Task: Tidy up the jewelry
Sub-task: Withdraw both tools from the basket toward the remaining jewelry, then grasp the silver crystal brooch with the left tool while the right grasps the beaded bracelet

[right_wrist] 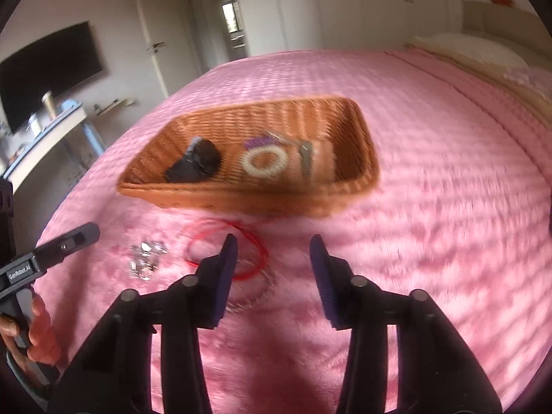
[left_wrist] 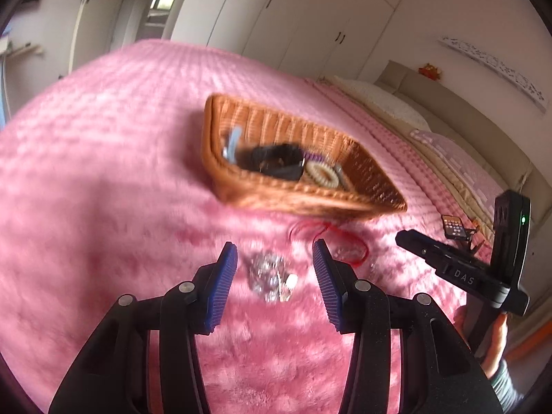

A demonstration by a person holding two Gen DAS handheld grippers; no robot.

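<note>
Woven wicker basket [right_wrist: 362, 158] — fluffy pink bedspread [right_wrist: 448, 207]

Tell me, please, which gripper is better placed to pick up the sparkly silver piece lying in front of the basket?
Probably the left gripper: its open jaws already frame the silver piece. The right gripper sits nearer the red cord.

Two fisheye views, one riding each hand-held claw, look forward and downward along the fingers, close over a pink bed [left_wrist: 103, 172]. The left claw [left_wrist: 275, 252] camera faces the wicker basket [left_wrist: 376, 186] from its left corner; the right claw [right_wrist: 273, 245] camera meets its long side. Both share the basket, the red cord [right_wrist: 257, 241] and the sparkling jewelry [left_wrist: 270, 274]; each catches the other claw at its edge.
</note>
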